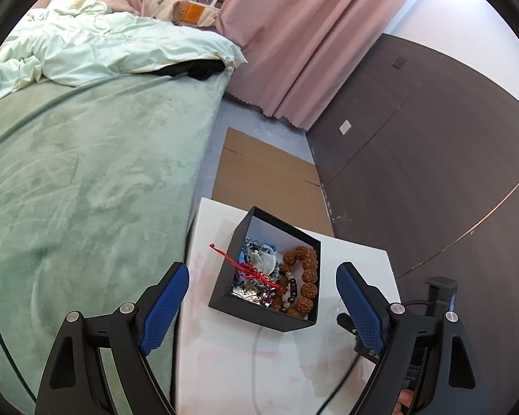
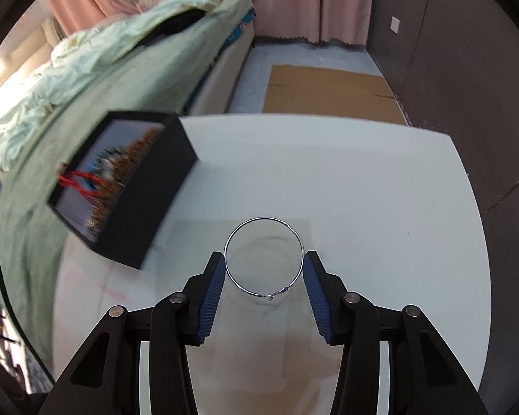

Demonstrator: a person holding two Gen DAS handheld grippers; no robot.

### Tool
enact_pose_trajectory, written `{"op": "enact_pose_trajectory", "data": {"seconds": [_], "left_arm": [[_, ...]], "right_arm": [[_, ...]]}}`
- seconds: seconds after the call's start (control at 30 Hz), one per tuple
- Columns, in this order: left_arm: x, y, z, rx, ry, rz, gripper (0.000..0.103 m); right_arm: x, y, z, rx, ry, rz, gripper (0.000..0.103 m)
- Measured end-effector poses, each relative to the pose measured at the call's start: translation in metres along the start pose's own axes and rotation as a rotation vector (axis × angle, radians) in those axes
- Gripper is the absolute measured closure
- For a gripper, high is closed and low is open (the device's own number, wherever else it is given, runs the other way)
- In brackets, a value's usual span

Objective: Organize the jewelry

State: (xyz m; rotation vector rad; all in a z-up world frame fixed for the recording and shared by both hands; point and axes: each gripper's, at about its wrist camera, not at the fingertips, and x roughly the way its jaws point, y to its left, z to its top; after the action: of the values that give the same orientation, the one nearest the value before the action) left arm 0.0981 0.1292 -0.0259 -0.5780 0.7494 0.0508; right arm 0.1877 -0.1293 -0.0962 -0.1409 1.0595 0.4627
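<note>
A thin silver hoop [image 2: 263, 256] sits between the blue fingers of the right gripper [image 2: 263, 266]; whether they pinch it cannot be told.

The left gripper [image 1: 262, 283] is spread wide with nothing in it, above the black box [image 1: 287, 323] on the white table [image 1: 225, 363]. The box holds brown beads [image 1: 308, 273], a red cord [image 1: 249, 268] over its rim, and a tangle of smaller pieces too jumbled to name. In the right wrist view the box is motion-blurred, its contents only streaks. Beside the table is a green bed [image 1: 86, 180].

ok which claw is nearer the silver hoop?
Right. The right claw brackets the silver hoop on the white table, one pad each side. The left claw hangs open over the black box.
</note>
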Motion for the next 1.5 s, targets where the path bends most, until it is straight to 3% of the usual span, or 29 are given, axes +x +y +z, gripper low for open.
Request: {"op": "enact_pose_trajectory", "data": {"seconds": [0.33,0.47,0.57,0.93,1.0,1.07,1.3,1.5], "left_arm": [[-0.006,0.008,0.01,0.023,-0.005,0.001,0.016],[-0.014,0.017,0.018,0.02,-0.031,-0.007,0.001],[-0.015,0.02,0.023,0.027,-0.037,-0.016,0.001],[-0.001,0.033,0.037,0.007,-0.024,-0.009,0.001],[0.002,0.034,0.039,0.002,-0.021,-0.004,0.001],[0.007,0.035,0.039,-0.009,-0.011,-0.002,0.001],[0.016,0.033,0.039,-0.022,0.01,0.0,0.001],[0.016,0.017,0.03,0.03,0.02,0.015,0.001]], "right_arm": [[-0.032,0.028,0.019,0.02,-0.174,0.144,0.056],[-0.035,0.04,0.027,0.025,-0.23,0.177,0.056],[-0.032,0.051,0.033,0.023,-0.254,0.208,0.056],[-0.008,0.086,0.044,-0.004,-0.237,0.333,0.055],[-0.002,0.088,0.047,0.0,-0.204,0.365,0.047],[0.002,0.086,0.05,0.005,-0.183,0.356,0.039],[-0.009,0.052,0.048,0.067,-0.194,0.332,0.038],[-0.028,0.03,0.04,0.093,-0.216,0.293,0.038]]}}
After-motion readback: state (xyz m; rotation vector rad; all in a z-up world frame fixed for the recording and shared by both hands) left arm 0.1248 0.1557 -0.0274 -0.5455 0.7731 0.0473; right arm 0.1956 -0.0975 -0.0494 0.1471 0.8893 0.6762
